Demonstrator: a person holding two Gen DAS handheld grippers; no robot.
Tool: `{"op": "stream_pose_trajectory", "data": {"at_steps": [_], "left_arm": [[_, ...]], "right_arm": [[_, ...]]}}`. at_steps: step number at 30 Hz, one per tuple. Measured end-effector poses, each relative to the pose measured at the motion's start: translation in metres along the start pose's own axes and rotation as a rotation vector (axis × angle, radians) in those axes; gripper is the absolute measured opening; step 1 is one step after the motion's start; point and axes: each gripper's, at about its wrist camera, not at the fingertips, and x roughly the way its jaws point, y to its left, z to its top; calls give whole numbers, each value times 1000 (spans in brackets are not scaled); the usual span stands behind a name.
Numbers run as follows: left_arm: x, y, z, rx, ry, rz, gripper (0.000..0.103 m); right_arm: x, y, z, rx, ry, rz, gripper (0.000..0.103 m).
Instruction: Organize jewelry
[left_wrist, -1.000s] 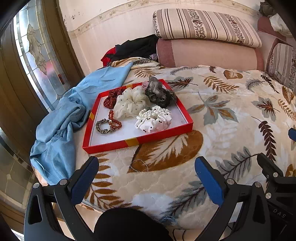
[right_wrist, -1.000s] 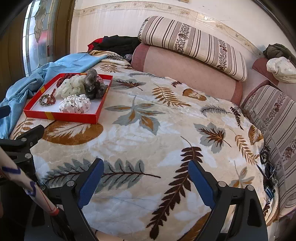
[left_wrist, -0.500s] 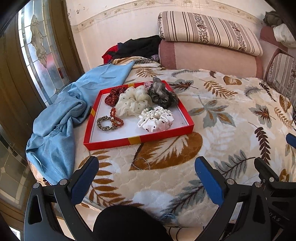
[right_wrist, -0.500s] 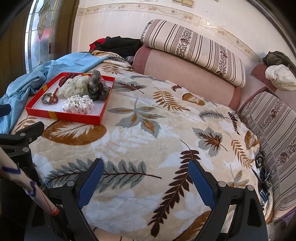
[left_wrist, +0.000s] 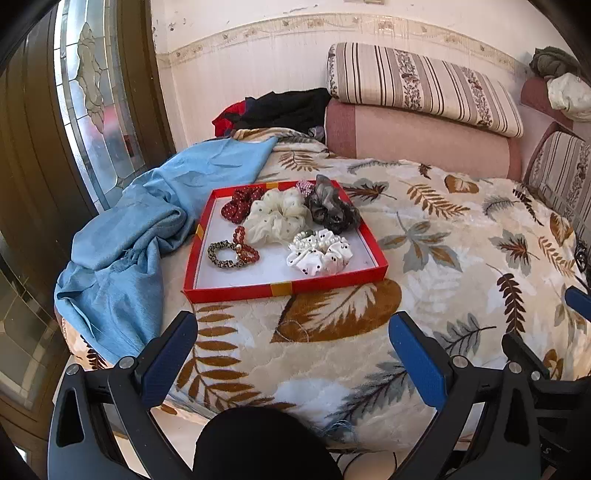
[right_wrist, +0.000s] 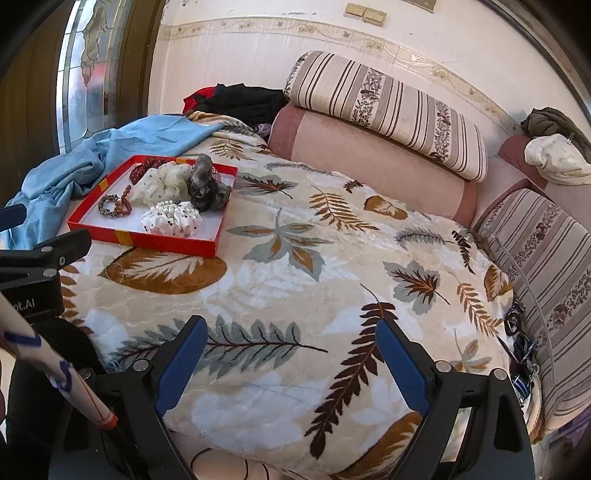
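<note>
A lived-in home bedroom — a bed under a leaf-print blanket (right_wrist: 295, 266), striped bolster pillows (right_wrist: 388, 107) against the wall, clothes (left_wrist: 288, 107) heaped in the corner, a leaded-glass door (left_wrist: 96, 103) alongside.

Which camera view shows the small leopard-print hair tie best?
The left wrist view: the leopard-print hair tie faces the camera inside the red tray. The right wrist view shows it smaller, off to the side.

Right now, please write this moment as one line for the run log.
left claw: open, empty | right claw: open, empty | red tray: on bed, holds scrunchies and bracelets | nothing grasped
</note>
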Motion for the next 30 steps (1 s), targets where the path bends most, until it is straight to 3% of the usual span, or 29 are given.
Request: {"op": "stream_pose_trajectory", "data": {"at_steps": [13, 30], "left_arm": [[16, 2, -1, 5, 37, 59, 103], [46, -21, -6, 63, 105, 82, 103]], "right_arm": [[13, 1, 0, 15, -5, 44, 95], [51, -20, -13, 89, 75, 77, 95]]}}
